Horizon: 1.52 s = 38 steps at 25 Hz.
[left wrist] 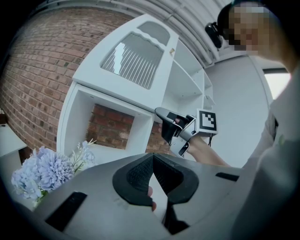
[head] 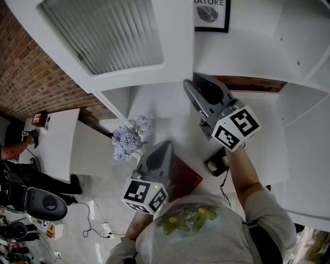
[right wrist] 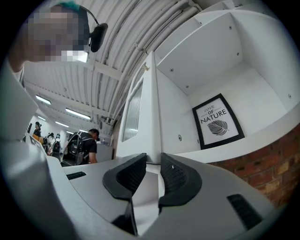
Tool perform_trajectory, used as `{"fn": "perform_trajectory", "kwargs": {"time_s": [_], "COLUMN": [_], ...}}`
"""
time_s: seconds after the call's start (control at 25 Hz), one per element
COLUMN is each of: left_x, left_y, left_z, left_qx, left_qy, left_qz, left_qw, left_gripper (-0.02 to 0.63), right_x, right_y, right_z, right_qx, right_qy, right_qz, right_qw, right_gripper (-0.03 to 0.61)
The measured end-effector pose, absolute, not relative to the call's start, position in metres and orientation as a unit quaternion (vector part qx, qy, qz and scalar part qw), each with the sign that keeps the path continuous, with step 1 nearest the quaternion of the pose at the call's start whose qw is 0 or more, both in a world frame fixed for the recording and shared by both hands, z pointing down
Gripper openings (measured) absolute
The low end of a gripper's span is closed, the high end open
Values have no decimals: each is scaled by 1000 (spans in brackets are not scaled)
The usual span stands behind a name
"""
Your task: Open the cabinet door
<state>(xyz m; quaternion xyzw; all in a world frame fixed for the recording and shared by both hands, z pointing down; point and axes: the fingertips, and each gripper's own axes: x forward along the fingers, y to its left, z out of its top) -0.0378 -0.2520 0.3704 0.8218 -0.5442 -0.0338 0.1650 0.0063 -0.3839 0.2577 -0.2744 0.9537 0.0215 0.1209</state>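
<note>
The white cabinet (head: 309, 67) has a door (head: 103, 36) with a ribbed glass panel, swung out to the left; the door (left wrist: 133, 56) shows in the left gripper view too. My right gripper (head: 193, 82) is up at the door's lower free corner. In the right gripper view the door (right wrist: 140, 108) runs down edge-on between the jaws, and my right gripper (right wrist: 153, 161) is shut on that edge. My left gripper (head: 166, 144) hangs low near my body, away from the cabinet. Its tips meet in the left gripper view, so my left gripper (left wrist: 152, 157) is shut on nothing.
A framed leaf print (head: 211, 15) stands in the upper cabinet bay (right wrist: 218, 122). Blue artificial flowers (head: 129, 139) sit on the counter below the door. A dark red board (head: 185, 178) and a small black device (head: 216, 165) lie nearby. A white table (head: 51, 144) stands left.
</note>
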Motion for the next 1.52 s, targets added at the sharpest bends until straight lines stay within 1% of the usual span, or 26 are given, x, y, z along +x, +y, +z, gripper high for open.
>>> {"fn": "perform_trajectory", "kwargs": {"time_s": [0.52,1.52], "left_x": [-43,-57], "left_y": [-238,-202], "left_z": [368,366], "left_qx": [820,810], "left_qy": [-548,-562], "left_qz": [-38,-34], "left_qw": [162,165], "left_gripper": [11,9], "right_x": [8,10], "right_y": [-373,-350], "right_z": [258,259], "right_qx": [-283,-321], "right_qy": [951,941], "right_qz": [9,6], "right_qw": [123,106], "right_gripper": [97,94]}}
